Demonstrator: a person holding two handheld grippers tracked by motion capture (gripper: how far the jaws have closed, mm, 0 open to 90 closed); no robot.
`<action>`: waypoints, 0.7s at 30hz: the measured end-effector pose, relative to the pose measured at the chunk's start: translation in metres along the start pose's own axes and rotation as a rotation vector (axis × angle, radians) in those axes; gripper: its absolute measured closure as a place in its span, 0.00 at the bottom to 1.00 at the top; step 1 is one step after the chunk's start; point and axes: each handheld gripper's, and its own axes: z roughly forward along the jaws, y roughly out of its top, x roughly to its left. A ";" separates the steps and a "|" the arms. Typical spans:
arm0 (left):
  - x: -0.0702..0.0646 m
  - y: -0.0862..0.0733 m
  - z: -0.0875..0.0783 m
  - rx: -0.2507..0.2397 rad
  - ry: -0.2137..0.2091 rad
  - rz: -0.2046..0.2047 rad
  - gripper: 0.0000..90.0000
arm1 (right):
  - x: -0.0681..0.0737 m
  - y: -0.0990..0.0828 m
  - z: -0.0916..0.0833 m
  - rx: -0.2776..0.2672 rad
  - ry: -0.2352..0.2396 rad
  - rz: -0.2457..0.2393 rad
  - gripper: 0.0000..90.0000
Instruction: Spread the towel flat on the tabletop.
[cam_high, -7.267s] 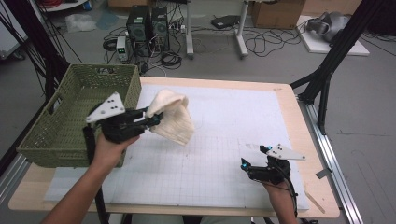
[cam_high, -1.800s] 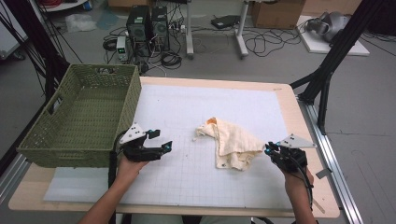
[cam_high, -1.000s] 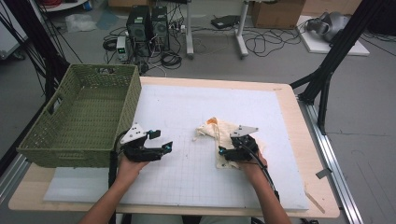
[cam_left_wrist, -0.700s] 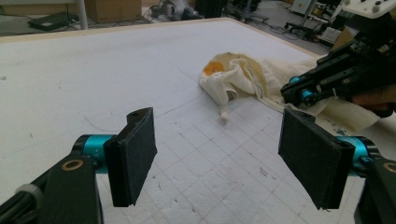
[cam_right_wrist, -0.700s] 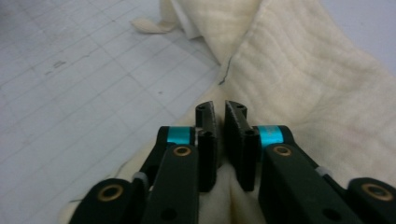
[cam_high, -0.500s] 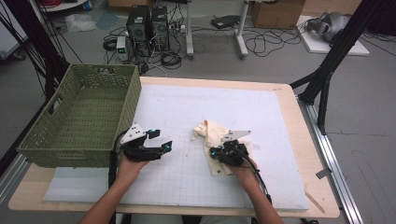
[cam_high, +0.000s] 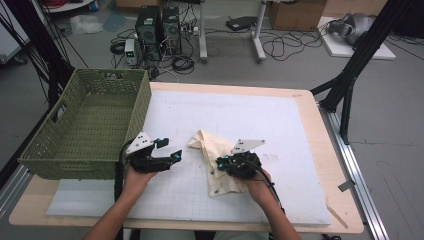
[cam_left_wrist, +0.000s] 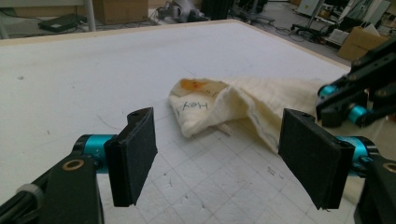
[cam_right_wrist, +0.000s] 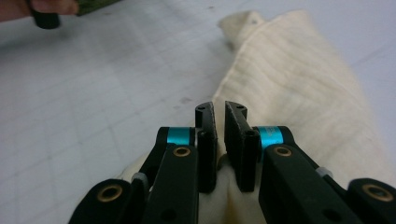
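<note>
Cloth (cam_high: 216, 162) lay crumpled mid-table in the high view, right gripper (cam_high: 223, 163) upon it, left gripper (cam_high: 171, 152) beside the green basket (cam_high: 85, 125). Left gripper view: jaws spread wide, cloth beyond. Right gripper view: jaws nearly together, pinching a cloth fold.

The light is bright and even with only soft shadows under the cloth (cam_left_wrist: 243, 105), the white mat (cam_high: 240, 117) looks a little washed out, and the right gripper view is blurred at its top.
</note>
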 end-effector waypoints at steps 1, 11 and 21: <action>0.000 0.000 0.000 0.002 -0.001 0.002 0.31 | -0.003 0.000 -0.005 -0.001 -0.013 0.002 0.92; -0.001 -0.001 0.001 0.015 0.000 0.006 0.31 | -0.024 0.000 -0.037 -0.038 -0.138 0.019 0.97; -0.003 -0.001 0.003 0.017 -0.013 0.015 0.31 | -0.068 0.001 -0.040 -0.007 -0.253 0.120 0.97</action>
